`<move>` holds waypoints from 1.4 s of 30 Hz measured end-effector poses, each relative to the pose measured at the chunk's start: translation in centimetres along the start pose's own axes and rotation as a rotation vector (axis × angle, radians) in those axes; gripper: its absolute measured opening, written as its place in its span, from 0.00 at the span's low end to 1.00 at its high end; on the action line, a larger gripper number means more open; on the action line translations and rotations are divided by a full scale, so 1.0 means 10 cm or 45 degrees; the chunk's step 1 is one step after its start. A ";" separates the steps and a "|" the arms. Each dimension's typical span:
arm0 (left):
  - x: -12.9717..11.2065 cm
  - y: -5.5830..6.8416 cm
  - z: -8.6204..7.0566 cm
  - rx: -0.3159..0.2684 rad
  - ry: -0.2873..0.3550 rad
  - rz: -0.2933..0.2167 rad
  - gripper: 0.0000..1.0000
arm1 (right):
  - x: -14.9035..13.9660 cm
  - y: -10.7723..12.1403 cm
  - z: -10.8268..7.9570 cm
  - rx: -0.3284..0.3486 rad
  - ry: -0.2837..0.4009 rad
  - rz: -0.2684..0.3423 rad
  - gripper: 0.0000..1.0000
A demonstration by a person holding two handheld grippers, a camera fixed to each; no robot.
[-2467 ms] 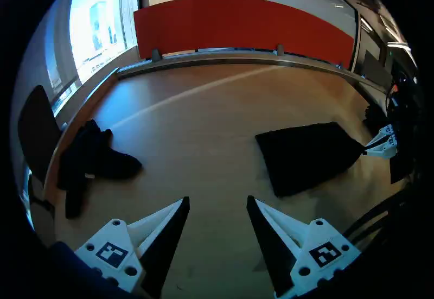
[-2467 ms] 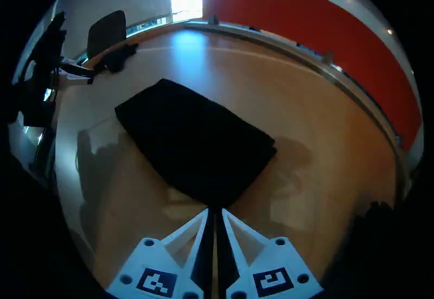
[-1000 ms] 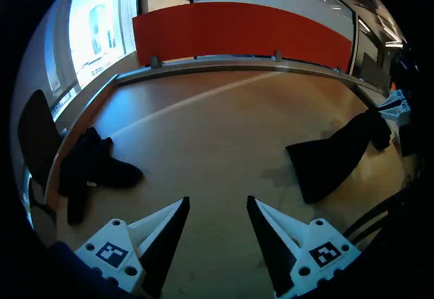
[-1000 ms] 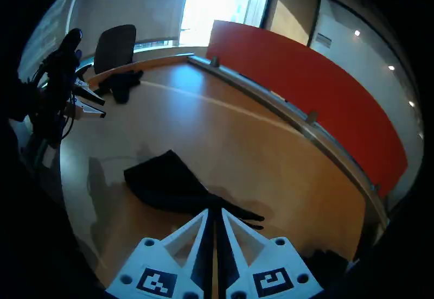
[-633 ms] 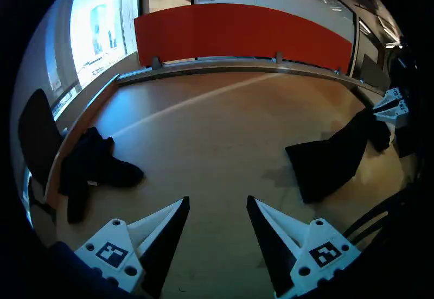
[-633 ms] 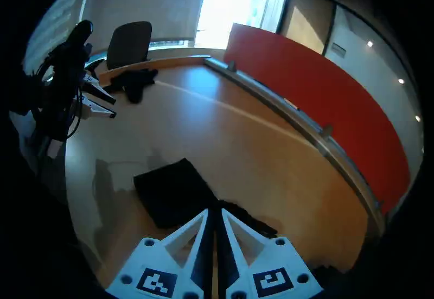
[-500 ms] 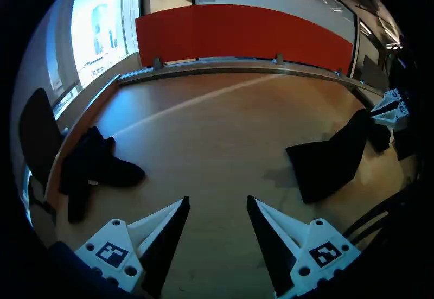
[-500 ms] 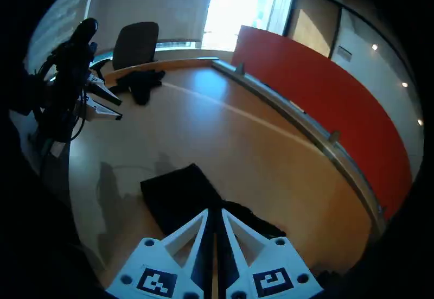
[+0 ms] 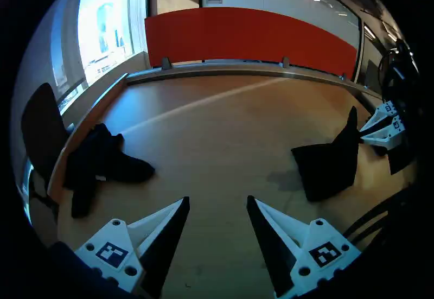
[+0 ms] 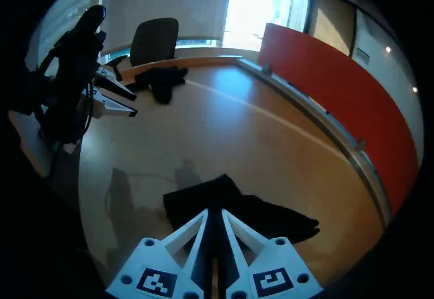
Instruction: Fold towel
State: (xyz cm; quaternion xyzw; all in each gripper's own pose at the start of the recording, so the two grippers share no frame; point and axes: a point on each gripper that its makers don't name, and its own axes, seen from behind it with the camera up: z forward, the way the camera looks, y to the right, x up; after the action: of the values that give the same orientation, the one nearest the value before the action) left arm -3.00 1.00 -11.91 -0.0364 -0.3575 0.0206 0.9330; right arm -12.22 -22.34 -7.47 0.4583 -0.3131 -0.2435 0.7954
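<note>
The black cloth towel (image 10: 260, 215) lies crumpled on the pale wooden tabletop (image 10: 228, 131), one corner drawn up into a peak at the white two-finger right gripper (image 10: 214, 213), whose jaws are closed together, pinching that corner. Well apart from the towel, the white left gripper (image 9: 216, 204) hangs over bare wood with its jaws wide open, holding nothing. A dark heap of clothing (image 9: 100, 160) lies near the table's edge, beside a black office chair (image 9: 40, 131); a long orange-red partition panel (image 9: 249, 33) runs behind
</note>
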 end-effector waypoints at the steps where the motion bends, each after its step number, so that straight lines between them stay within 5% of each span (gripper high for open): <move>1: -0.01 -0.02 -0.01 0.004 -0.001 -0.004 0.78 | -0.01 -0.04 0.05 0.012 -0.005 0.002 0.08; 9: -0.14 -0.14 -0.05 0.026 -0.025 -0.021 0.78 | -0.20 -0.29 0.43 0.094 -0.068 0.052 0.13; 15: -0.17 -0.19 -0.06 0.034 -0.029 -0.021 0.78 | -0.26 -0.29 0.46 0.098 -0.084 0.098 0.60; 17: -0.16 -0.20 -0.06 0.034 -0.028 -0.022 0.78 | -0.28 -0.26 0.44 0.091 -0.087 0.100 0.66; 42: -0.09 -0.13 -0.04 0.017 -0.015 -0.012 0.78 | -0.44 -0.15 0.32 0.044 -0.099 0.128 0.68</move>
State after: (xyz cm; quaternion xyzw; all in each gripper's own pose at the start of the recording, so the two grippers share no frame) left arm -3.38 -0.37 -12.75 -0.0285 -0.3630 0.0186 0.9312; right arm -17.71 -21.87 -8.82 0.4458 -0.3706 -0.2155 0.7858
